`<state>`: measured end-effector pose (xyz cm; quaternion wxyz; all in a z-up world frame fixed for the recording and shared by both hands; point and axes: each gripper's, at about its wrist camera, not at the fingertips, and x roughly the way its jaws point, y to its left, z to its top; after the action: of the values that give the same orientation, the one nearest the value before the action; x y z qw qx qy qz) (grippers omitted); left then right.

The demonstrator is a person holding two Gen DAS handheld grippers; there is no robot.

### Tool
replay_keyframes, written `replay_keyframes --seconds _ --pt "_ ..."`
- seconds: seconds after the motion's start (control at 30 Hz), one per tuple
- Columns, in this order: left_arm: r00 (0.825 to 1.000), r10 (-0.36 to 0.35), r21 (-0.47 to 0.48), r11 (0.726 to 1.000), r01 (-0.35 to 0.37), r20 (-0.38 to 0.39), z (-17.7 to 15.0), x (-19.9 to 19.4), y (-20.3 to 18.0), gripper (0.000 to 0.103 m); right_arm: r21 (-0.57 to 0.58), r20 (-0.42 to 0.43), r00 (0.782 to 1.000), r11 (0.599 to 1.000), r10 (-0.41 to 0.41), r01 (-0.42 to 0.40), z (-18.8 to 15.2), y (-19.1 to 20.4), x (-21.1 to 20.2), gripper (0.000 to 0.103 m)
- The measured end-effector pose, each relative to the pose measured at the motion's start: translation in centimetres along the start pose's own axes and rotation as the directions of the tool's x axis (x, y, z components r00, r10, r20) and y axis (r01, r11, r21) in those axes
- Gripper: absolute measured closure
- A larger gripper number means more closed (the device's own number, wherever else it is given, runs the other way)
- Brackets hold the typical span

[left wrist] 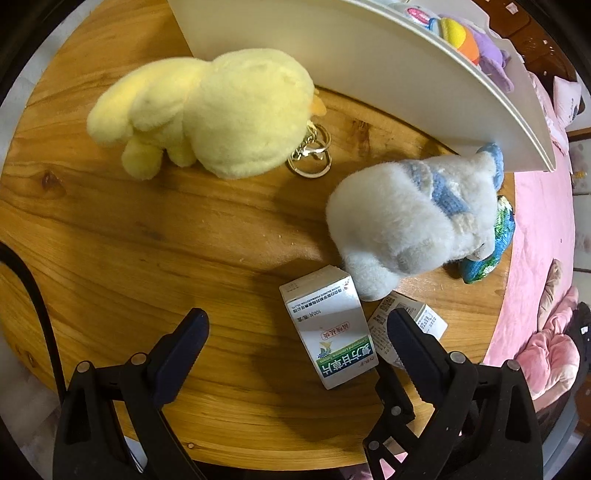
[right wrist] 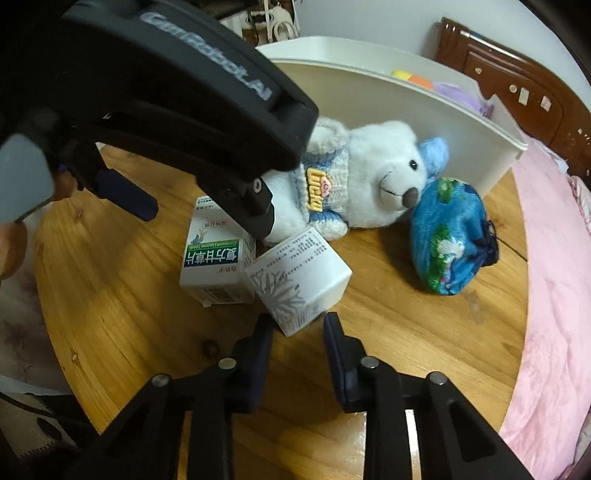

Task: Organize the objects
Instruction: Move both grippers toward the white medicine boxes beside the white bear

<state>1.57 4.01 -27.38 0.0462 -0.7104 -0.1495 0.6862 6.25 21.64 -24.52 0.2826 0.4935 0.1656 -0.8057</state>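
On the round wooden table [left wrist: 147,240] lie a yellow plush chick [left wrist: 207,110] with a keyring, a white plush bear [left wrist: 406,221] in a blue sweater, a blue patterned pouch [right wrist: 448,236] and two white medicine boxes. My left gripper [left wrist: 295,325] is open above the green-labelled box [left wrist: 328,328]; it also shows in the right wrist view [right wrist: 218,258]. My right gripper [right wrist: 297,325] is open, its fingertips just in front of the second box [right wrist: 299,280], not touching it. The left gripper's body fills the upper left of the right wrist view.
A white bin [left wrist: 369,62] stands at the back of the table and holds colourful plush toys [left wrist: 465,33]. A pink bedcover [right wrist: 554,295] lies beyond the table's right edge. A dark wooden headboard [right wrist: 517,81] is behind.
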Motion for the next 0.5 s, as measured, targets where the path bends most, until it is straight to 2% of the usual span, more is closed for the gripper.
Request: replay_keyframes --seconds 0.17,0.27,0.33,0.4,0.47,0.5 --pt "1.000 -0.017 -0.051 0.999 0.016 -0.024 -0.8 0.9 0.2 0.008 0.018 -0.003 1.000 1.000 0.010 -0.010 -1.0 0.2 -0.7 0.086" --pt "1.000 -0.013 -0.088 0.996 0.010 -0.028 -1.3 1.4 0.3 0.016 0.001 -0.005 1.000 1.000 -0.006 0.006 -1.2 0.5 -0.9 0.086" --pt "0.999 -0.020 -0.111 0.994 0.015 -0.036 -1.6 1.8 0.6 0.028 -0.011 -0.002 0.999 0.999 -0.034 0.034 -1.2 0.7 -1.0 0.079" --pt "1.000 -0.011 -0.117 0.993 0.009 -0.020 -2.1 1.7 0.7 0.032 -0.007 -0.001 0.999 0.999 -0.054 0.054 -1.1 0.5 -1.0 0.062" --pt "1.000 0.002 -0.107 0.994 -0.003 -0.009 -2.4 1.7 0.7 0.040 0.001 0.004 0.999 0.999 -0.055 0.055 -1.0 0.3 -1.1 0.055" --pt "1.000 0.012 -0.097 0.995 -0.012 0.000 -2.7 1.6 0.7 0.048 0.004 0.009 0.999 0.999 -0.053 0.053 -1.0 0.2 -1.2 0.054"
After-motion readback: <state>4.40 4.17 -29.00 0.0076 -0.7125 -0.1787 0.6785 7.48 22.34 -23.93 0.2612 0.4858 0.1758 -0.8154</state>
